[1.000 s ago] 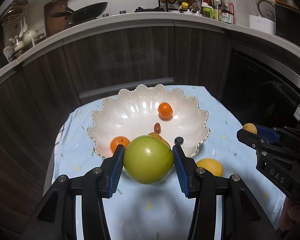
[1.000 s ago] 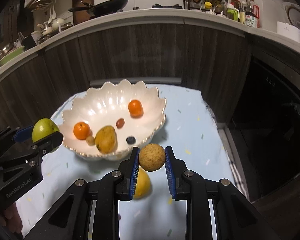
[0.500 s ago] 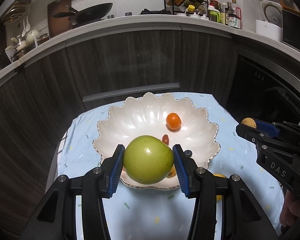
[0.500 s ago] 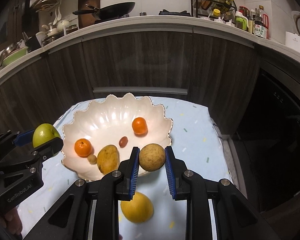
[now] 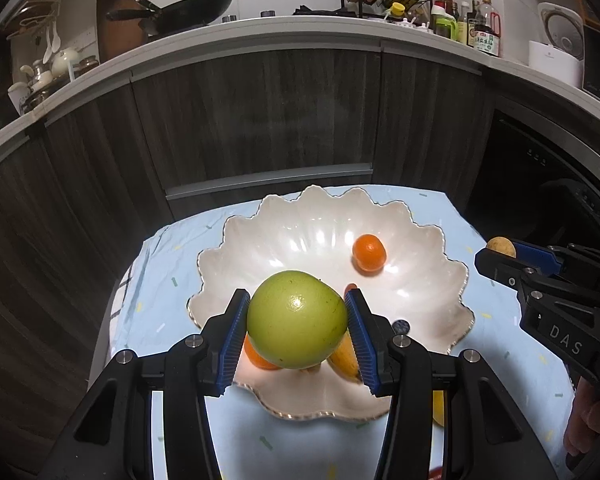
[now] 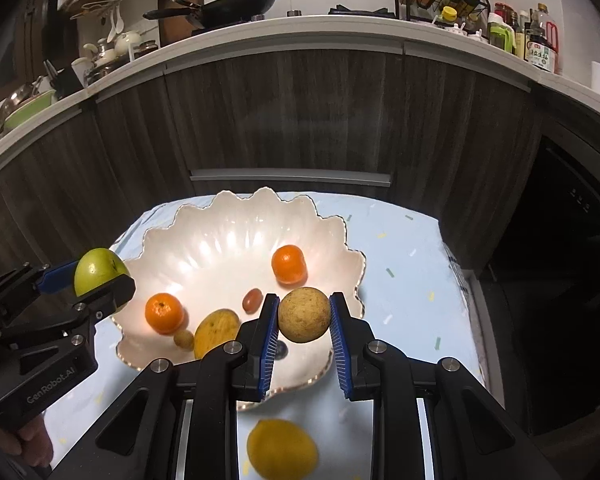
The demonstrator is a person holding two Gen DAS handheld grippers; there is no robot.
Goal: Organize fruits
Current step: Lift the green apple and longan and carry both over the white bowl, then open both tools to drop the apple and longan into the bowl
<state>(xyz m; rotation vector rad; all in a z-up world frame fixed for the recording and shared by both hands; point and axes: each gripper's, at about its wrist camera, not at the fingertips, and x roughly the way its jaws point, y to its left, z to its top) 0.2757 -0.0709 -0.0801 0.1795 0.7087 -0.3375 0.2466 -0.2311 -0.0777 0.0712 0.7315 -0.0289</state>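
1. The left gripper [image 5: 298,326] pinches a green apple [image 5: 297,319] above the near left part of the scalloped bowl [image 5: 416,276].
2. The right gripper [image 6: 304,316] pinches a tan round fruit [image 6: 304,314], possibly a longan, over the bowl's near right rim.

Both grippers have moved forward over the scalloped bowl [image 5: 440,280] — the green apple [image 5: 297,319] now hangs above its near fruits, and the lemon [image 6: 282,454] has slipped behind the right gripper [image 6: 304,315] — toward the camera.
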